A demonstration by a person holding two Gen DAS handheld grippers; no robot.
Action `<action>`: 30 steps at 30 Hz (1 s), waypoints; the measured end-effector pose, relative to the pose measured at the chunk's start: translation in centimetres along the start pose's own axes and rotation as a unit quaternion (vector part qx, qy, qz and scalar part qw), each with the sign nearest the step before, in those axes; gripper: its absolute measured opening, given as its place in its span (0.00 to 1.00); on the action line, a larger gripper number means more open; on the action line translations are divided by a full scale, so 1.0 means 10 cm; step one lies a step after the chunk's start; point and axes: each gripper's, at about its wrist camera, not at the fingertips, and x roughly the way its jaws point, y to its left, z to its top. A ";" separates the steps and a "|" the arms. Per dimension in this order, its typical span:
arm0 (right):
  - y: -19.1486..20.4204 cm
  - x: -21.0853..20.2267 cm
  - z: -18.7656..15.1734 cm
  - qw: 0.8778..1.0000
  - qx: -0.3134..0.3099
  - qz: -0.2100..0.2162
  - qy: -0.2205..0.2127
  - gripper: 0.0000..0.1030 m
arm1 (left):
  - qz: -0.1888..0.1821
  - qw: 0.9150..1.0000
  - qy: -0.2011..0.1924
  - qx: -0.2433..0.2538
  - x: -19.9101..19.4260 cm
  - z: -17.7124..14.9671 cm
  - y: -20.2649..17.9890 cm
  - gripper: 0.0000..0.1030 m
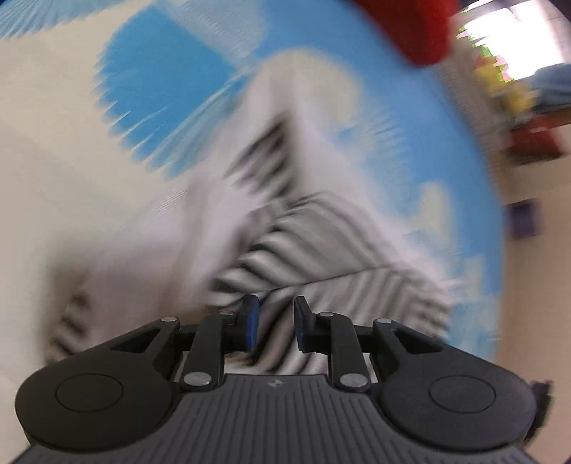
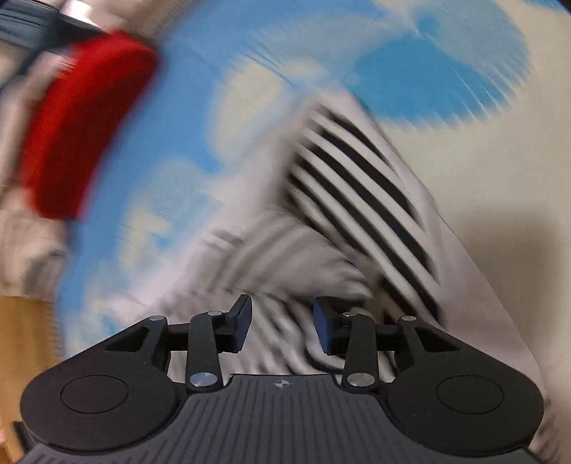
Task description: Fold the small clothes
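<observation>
A small black-and-white striped garment [image 1: 321,242] lies crumpled on a blue and cream patterned cloth [image 1: 160,89]; both views are heavily blurred. My left gripper [image 1: 276,323] hangs just over the garment's near part with a narrow gap between its blue pads, and striped fabric shows in the gap without being pinched. In the right wrist view the same striped garment [image 2: 357,185] runs up and to the right. My right gripper [image 2: 282,324] stands open wider above its rumpled near end, with nothing clamped between the fingers.
A red cloth item [image 2: 82,121] lies at the left edge of the patterned cloth [image 2: 171,117], also seen as a red cloth item [image 1: 410,28] at the top. Beyond the cloth's edge there is pale floor [image 1: 535,303] and a wooden surface [image 2: 21,339].
</observation>
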 end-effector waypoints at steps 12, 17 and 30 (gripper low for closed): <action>-0.01 -0.12 0.01 0.999 -0.011 -0.027 -0.021 0.39 | 0.041 0.999 -0.015 0.010 -0.03 0.03 0.08 0.14; -0.06 -0.25 -0.06 0.999 0.006 -0.038 -0.030 0.37 | 0.027 0.994 -0.070 0.077 -0.49 -0.04 -0.23 0.16; -0.27 -2.35 -1.31 0.957 -0.170 0.028 -0.235 0.50 | -0.004 0.953 -0.176 0.247 -2.01 -1.57 -0.12 0.26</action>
